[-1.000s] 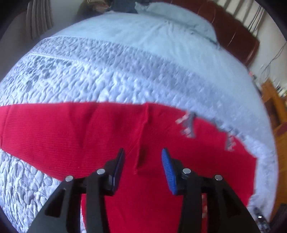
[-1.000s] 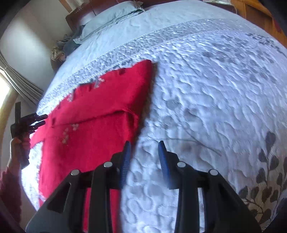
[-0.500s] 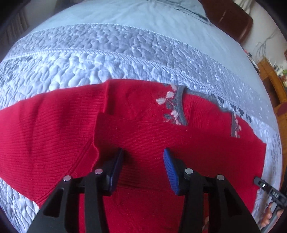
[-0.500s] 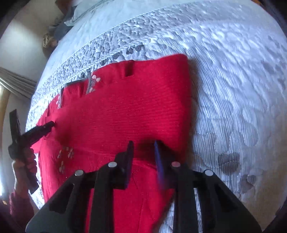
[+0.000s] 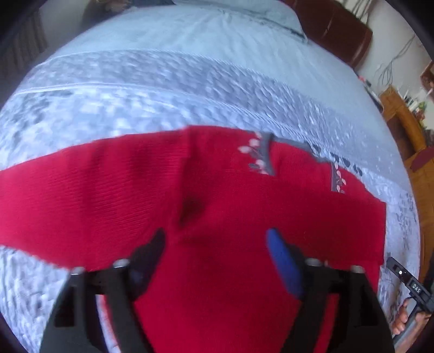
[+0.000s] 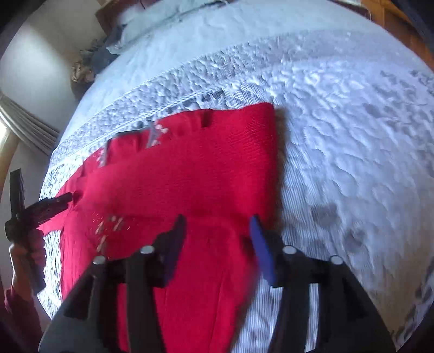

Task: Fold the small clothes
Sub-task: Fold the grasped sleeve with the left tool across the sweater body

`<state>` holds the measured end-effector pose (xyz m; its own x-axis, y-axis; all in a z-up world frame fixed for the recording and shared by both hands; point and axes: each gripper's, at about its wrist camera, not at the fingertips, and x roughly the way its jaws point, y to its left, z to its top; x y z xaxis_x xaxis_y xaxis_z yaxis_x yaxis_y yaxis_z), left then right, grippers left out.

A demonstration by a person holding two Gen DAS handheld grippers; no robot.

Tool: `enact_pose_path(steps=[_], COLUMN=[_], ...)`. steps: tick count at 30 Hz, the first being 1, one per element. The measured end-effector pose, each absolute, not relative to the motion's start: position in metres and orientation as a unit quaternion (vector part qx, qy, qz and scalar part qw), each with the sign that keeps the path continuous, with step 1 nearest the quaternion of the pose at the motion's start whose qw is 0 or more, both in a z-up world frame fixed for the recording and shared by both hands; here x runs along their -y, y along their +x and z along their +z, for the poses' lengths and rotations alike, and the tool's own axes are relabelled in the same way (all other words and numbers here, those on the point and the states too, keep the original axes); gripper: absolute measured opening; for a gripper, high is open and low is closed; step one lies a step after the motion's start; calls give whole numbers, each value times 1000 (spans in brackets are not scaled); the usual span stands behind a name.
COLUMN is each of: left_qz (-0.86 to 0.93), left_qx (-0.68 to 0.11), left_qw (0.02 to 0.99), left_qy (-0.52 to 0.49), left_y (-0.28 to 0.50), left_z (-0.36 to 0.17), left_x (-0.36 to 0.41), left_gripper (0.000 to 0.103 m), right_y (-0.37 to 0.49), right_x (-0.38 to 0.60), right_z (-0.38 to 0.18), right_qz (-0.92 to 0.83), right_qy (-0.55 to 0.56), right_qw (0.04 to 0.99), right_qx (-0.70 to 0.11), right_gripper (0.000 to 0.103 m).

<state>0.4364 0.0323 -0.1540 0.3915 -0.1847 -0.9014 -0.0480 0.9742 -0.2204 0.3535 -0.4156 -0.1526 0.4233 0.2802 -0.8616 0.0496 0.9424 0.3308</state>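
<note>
A red knit sweater [image 5: 244, 222] with a grey, flower-patterned neckline [image 5: 264, 156] lies flat on the quilted bedspread [image 5: 162, 89]. One sleeve stretches out to the left in the left wrist view. My left gripper [image 5: 215, 244] hovers over the sweater's middle with its jaws opening wide; only the lying cloth shows beneath them and the pads press on nothing. My right gripper [image 6: 217, 230] is over the sweater [image 6: 195, 173] near its right edge. Its jaws are opening too, with cloth below and nothing pinched. A folded layer crosses the sweater just ahead of the right fingers.
The bedspread [image 6: 352, 135] stretches bare to the right of the sweater. Pillows [image 5: 238, 16] and a dark headboard [image 5: 339, 30] are at the far end, with wooden furniture [image 5: 404, 122] on the right. The person's hand [image 6: 24, 252] holds the left gripper [image 6: 46, 206].
Both grippers' jaws have spread apart. The right gripper moved from the bare quilt onto the sweater's right side. The left view shifted about over the sweater's middle.
</note>
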Motion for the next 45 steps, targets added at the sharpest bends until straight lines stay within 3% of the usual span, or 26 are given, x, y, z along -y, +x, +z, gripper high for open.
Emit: enact_pose_path(steps=[11, 19, 23, 25, 29, 30, 39, 45], left_qz=[197, 263, 266, 274, 267, 259, 178, 110], left_qx=[-530, -505, -484, -480, -465, -459, -417, -413], left_qw=[793, 764, 772, 772, 777, 780, 832, 862], left_qy=[-227, -305, -313, -314, -329, -336, -320, -271], left_y=[364, 361, 371, 376, 378, 376, 383, 405], left_z=[-153, -173, -171, -172, -170, -170, -128, -93], left_x=[-320, -410, -421, -426, -435, -437, -386, -316], left_gripper=[82, 82, 78, 62, 17, 12, 10, 10], right_y=[303, 312, 312, 314, 311, 310, 305, 295], right_x=[338, 327, 322, 320, 318, 317, 321, 327], right_z=[-176, -191, -192, -193, -194, -194, -192, -180], right_qz=[103, 85, 79, 75, 73, 72, 78, 84], right_qy=[68, 49, 40, 40, 32, 28, 39, 60], right_qw=[817, 818, 821, 824, 830, 831, 833, 838], right_qx=[-563, -566, -564, -560, -553, -551, -546, -535], right_gripper=[56, 62, 63, 64, 66, 66, 65, 59])
